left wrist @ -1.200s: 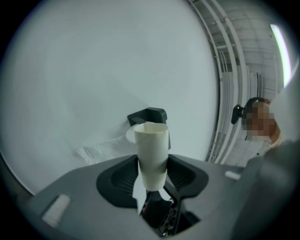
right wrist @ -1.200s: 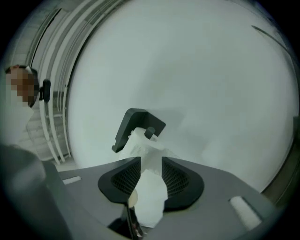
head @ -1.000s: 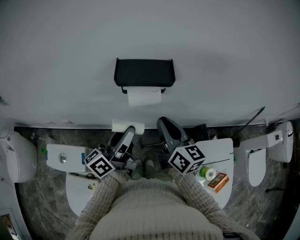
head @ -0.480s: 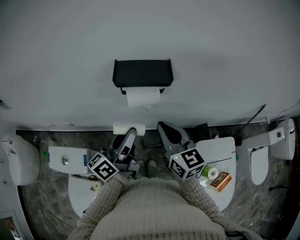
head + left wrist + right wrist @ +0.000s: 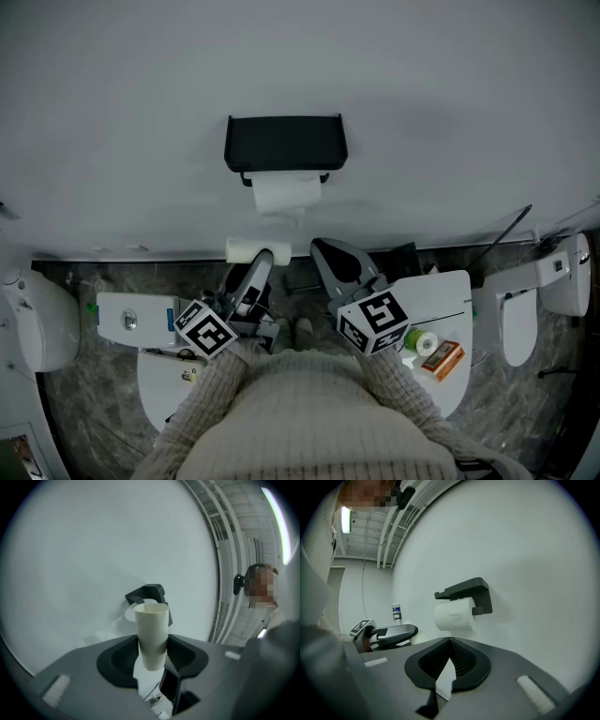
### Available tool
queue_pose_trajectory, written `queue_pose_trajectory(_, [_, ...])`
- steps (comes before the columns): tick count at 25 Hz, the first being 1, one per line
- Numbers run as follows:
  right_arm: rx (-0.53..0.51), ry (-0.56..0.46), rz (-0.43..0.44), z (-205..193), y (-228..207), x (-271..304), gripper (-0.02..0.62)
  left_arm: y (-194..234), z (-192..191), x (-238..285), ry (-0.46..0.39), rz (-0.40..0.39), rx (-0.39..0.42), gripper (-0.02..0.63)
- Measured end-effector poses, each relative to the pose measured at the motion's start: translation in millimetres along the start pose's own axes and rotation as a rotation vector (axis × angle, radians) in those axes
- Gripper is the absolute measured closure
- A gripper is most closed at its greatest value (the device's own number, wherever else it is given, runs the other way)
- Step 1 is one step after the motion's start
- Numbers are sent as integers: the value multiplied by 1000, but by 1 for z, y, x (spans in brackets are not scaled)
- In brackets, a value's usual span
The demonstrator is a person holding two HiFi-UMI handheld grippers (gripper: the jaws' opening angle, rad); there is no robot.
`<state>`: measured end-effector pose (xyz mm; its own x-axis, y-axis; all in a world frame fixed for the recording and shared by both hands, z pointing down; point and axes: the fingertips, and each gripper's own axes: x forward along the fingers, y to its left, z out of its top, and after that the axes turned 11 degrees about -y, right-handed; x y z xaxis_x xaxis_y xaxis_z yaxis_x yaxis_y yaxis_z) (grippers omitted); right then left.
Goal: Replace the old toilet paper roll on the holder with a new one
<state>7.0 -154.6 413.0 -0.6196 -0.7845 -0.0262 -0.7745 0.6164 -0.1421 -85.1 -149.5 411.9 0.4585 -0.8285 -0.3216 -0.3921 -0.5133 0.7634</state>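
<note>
My head camera looks steeply down the wall [image 5: 450,112], holder [image 5: 286,142] at twelve o'clock. Both gripper views sit lower and nearer, facing that same holder from either side.

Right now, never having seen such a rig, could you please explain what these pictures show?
No robot: a person holds a hand-held gripper in each hand. The head view looks down from a camera on the person's head at a wall with a black holder carrying a toilet paper roll. The other two views come from cameras riding on those tools. The left hand-held gripper clamps a cardboard tube; the right hand-held gripper is shut and empty. A white toilet lid at right bears a small green roll and an orange box.
</note>
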Motion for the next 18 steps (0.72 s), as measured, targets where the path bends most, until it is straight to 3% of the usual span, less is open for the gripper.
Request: queue_pose_trajectory(18, [-12, 17, 8, 1, -2, -1, 595, 0, 5, 2, -6, -5, 19, 430])
